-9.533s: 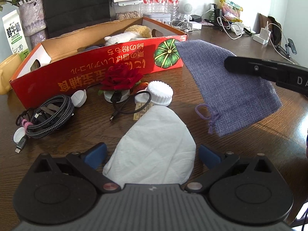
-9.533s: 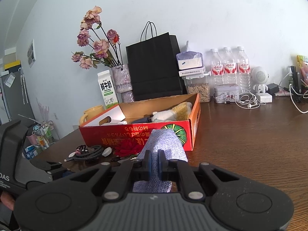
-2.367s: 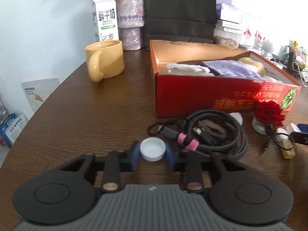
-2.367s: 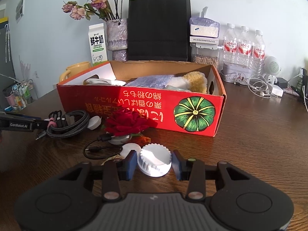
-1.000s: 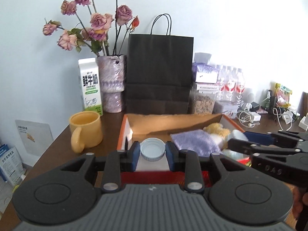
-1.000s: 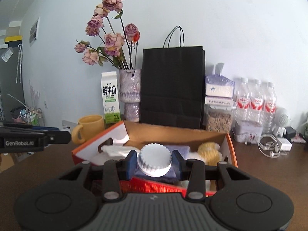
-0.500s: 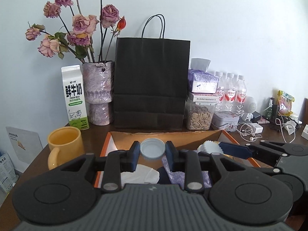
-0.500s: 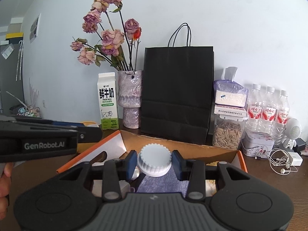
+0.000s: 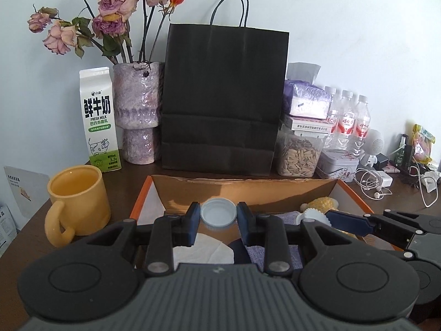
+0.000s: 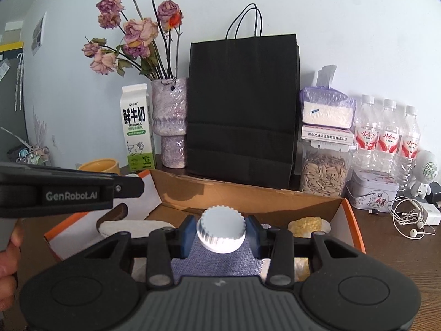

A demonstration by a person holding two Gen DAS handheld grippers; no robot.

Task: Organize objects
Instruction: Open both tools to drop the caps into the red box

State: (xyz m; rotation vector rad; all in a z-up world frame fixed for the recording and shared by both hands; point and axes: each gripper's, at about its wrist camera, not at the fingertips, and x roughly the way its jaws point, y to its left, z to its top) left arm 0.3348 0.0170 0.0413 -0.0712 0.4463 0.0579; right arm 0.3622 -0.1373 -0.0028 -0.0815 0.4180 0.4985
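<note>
Left tongs: your left tongs (image 9: 218, 218) stand partly spread and pinch a small white cap (image 9: 218, 215) between the blue pads; the cap lies with its open hollow side up.
Left cap place: you hold it above the open cardboard box (image 9: 245, 189), over the box's left part, clear of the things below.
Right tongs: your right tongs (image 10: 221, 233) are a little wider apart and pinch a larger white ribbed lid (image 10: 221, 229), its flat top towards the camera and its edge fluted all round.
Right lid place: you hold it over the purple cloth pouch (image 10: 220, 259) that lies inside the box.
Left view only: a white tissue (image 9: 202, 251) and a dark round thing beside it show under your left tongs; the yellow mug (image 9: 77, 198) stands whole on the surface left of the box; your right tongs reach in from the right edge with the ribbed lid seen edge-on.
Right view only: your left tongs cross from the left with a maker's name on the side, and part of your hand (image 10: 9, 251) shows at the left edge; the box's white end flap with its hand hole is plain here.
Both views: a yellow plush thing (image 10: 308, 224) lies in the right part of the box; a milk carton (image 9: 99, 120), a vase of dried roses (image 9: 137, 110) and a black paper bag (image 9: 223, 96) stand behind the box.
</note>
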